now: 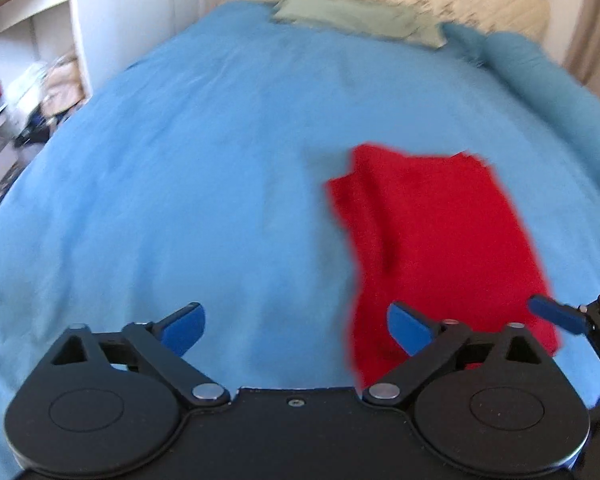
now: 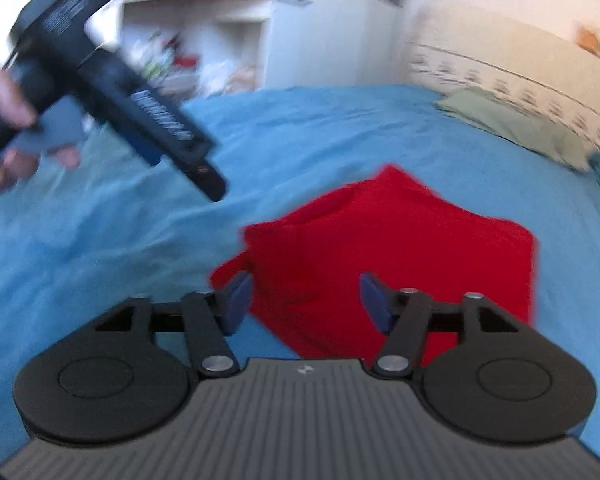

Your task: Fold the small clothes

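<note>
While gaping, both grippers (image 1: 296, 330) (image 2: 305, 302) downtilted.

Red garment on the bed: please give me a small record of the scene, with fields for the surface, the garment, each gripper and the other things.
surface: bed with blue cover
garment: red cloth, folded into a compact shape, lying on the cover
left gripper: jaws open, nothing between them, garment to its right
right gripper: jaws open, over the near edge of the garment, not gripping it
pillow: pale green pillow at the head of the bed
beside bed: white shelf, contents blurred
</note>
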The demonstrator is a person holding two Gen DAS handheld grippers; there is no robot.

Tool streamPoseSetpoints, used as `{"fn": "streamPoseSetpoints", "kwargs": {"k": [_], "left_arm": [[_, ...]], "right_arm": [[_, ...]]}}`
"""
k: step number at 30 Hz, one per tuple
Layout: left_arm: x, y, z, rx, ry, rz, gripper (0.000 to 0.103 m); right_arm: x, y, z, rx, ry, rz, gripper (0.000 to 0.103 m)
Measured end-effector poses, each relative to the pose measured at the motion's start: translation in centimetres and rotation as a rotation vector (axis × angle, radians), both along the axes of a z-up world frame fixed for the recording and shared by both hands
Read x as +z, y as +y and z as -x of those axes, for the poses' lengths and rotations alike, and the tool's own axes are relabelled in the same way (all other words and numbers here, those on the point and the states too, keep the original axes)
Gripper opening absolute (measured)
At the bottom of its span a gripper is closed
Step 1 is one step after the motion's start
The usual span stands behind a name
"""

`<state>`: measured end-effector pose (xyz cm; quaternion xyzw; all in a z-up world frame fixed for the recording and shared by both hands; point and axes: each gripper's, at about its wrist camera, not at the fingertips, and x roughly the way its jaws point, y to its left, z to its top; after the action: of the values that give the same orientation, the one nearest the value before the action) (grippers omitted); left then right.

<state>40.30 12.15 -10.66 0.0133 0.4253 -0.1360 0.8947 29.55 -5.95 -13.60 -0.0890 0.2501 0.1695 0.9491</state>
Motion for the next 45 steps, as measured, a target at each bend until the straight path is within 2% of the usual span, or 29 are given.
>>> {"fn": "streamPoseSetpoints", "kwargs": {"k": [2, 4, 6, 10, 13, 15, 17, 19, 21, 23, 26, 28, 31, 34, 36, 39, 40, 44, 45], "left_arm": [[0.2, -1.7, 0.4, -0.027, -0.032, -0.008, 0.101], [-0.4, -3.4, 0.2, -0.036, -0.029, -0.019, 0.101], [-1.6, -4.2, -0.3, 0.004, 0.005, -0.011, 0.101], [-4.0, -3.5, -0.3, 0.067, 0.043, -0.031, 0.101], [-5.5, -2.2, 0.5, 0.08, 0.061, -0.063, 0.101], [-6.5, -1.4, 0.8, 0.079, 0.073, -0.056, 0.103], [-7.0, -1.1, 0.8, 0.08, 0.071, -0.043, 0.103], [-7.0, -1.5, 0.6, 0.073, 0.065, -0.072, 0.103], [-6.5, -2.0, 0.7, 0.051, 0.046, -0.084, 0.1], [-4.5, -2.0, 1.3, -0.025, -0.017, -0.058, 0.099], [0.1, -2.4, 0.4, -0.131, -0.113, -0.065, 0.103], [2.5, -3.3, -1.5, -0.174, -0.124, -0.077, 0.103], [2.3, -4.8, -6.2, -0.225, -0.002, -0.05, 0.103], [-0.9, -5.3, -11.4, -0.176, 0.183, -0.034, 0.103], [-2.9, -4.6, -13.9, -0.104, 0.265, 0.048, 0.103], [-5.0, -3.2, -15.0, -0.09, 0.355, 0.207, 0.103], [-5.4, -3.3, -15.0, -0.091, 0.36, 0.217, 0.102], [-5.6, -4.4, -13.9, -0.155, 0.301, 0.153, 0.1], [-5.4, -4.6, -13.5, -0.165, 0.289, 0.152, 0.095]], "right_arm": [[0.5, -3.0, 0.5, -0.1, -0.013, -0.059, 0.099], [0.6, -5.7, 0.5, -0.192, -0.009, -0.093, 0.099], [0.3, -8.1, 0.0, -0.258, 0.035, -0.149, 0.099], [-1.3, -11.3, -1.3, -0.354, 0.129, -0.243, 0.099], [-3.2, -13.1, -1.6, -0.392, 0.191, -0.277, 0.099], [-4.3, -14.2, -1.1, -0.392, 0.212, -0.287, 0.098], [-5.0, -15.2, -0.4, -0.372, 0.195, -0.307, 0.097], [-5.2, -15.4, -0.3, -0.358, 0.19, -0.309, 0.097], [-5.2, -15.1, -0.4, -0.353, 0.192, -0.288, 0.098], [-4.4, -15.1, -0.7, -0.345, 0.206, -0.28, 0.098], [-1.0, -16.5, -1.2, -0.301, 0.206, -0.346, 0.098], [1.7, -18.2, -2.7, -0.255, 0.237, -0.407, 0.099], [4.6, -20.0, -5.7, -0.246, 0.292, -0.466, 0.103], [4.7, -20.8, -9.6, -0.297, 0.405, -0.478, 0.103], [3.6, -21.3, -11.5, -0.333, 0.465, -0.52, 0.103], [1.3, -22.2, -13.3, -0.375, 0.536, -0.627, 0.103], [0.5, -22.3, -13.6, -0.379, 0.555, -0.656, 0.103], [-1.5, -21.7, -14.2, -0.345, 0.598, -0.669, 0.103], [-2.0, -21.5, -14.3, -0.338, 0.609, -0.668, 0.1]]}}
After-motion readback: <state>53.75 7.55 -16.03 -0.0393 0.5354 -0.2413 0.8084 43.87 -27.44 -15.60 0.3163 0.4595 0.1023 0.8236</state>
